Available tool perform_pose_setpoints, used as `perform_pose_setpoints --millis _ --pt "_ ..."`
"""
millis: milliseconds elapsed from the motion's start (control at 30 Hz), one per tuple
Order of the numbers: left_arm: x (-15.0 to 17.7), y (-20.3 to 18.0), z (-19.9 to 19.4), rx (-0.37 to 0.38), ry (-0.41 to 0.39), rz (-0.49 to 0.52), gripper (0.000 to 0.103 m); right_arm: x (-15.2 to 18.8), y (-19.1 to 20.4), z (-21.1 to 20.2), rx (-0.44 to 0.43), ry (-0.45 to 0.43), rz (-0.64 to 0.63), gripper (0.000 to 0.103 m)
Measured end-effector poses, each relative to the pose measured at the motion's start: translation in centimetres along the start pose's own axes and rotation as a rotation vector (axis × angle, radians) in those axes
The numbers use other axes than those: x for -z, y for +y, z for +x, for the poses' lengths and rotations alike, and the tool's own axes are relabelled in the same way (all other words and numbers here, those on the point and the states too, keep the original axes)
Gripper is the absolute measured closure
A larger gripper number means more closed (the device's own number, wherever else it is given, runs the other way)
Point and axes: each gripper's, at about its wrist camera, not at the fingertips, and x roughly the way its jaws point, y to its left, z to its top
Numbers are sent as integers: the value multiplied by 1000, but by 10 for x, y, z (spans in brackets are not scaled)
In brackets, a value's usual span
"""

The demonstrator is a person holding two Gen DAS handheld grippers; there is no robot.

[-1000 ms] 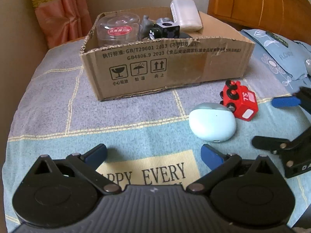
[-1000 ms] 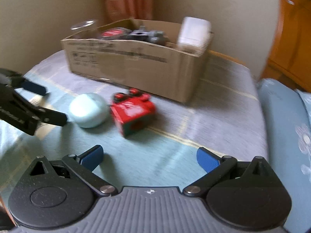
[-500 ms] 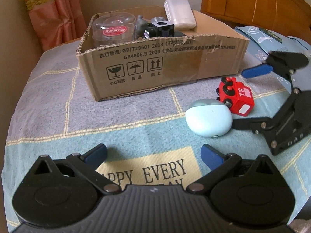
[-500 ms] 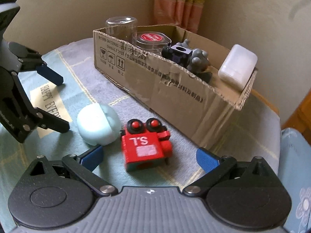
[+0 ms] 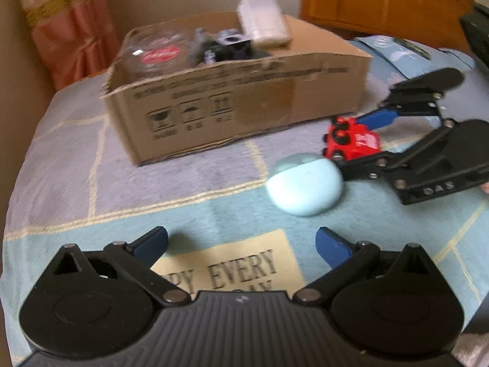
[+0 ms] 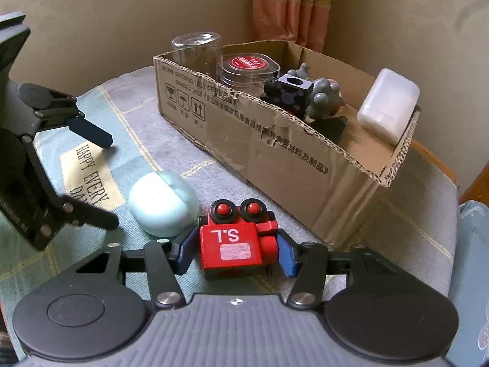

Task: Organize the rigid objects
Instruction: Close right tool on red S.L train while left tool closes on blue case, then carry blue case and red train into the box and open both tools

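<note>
Right now the right gripper (image 6: 233, 252) squeezes the red toy train (image 6: 233, 243) between its blue fingers (image 6: 285, 255). White marks on the train's top look like "S.L" and it sits on the table cloth (image 6: 189, 156), near the cardboard box (image 6: 275, 153). A round light blue case (image 6: 163, 203) lies just beside the train. The left gripper (image 5: 241, 241) hangs open over the words "HAPPY EVERY" on the cloth. Inside the box are a clear jar with a red label (image 6: 247, 67), a glass cup (image 6: 195, 50) and a white case (image 6: 388, 108).

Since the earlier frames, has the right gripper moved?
Yes. The right gripper moved toward the cardboard box, jaws closing around the red toy car.
</note>
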Motion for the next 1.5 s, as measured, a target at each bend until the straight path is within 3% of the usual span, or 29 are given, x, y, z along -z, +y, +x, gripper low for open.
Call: perform_pose_setpoints --millis 300,433,533,600,667,967,1100,1500 --pt "-16 -22 8 24 -39 43 1 29 -7 -25 127 44 212 44" --pt "-25 -27 17 12 -36 6 4 41 -3 -33 165 34 254 33" --pt "-27 -29 23 9 -29 -21 17 44 -2 -34 166 28 259 27" --pt "-27 -31 21 11 -48 -25 36 44 -2 -35 161 31 255 27" --pt "-28 -32 20 11 -54 -24 43 43 -3 -35 153 27 240 27" --pt "-25 -26 18 16 -53 -18 43 28 -4 -24 109 8 165 28" --pt "-24 -25 17 21 -44 -7 43 22 -1 -22 100 12 134 44" --pt "-25 -18 -3 38 -30 89 44 18 -3 -41 108 9 131 45"
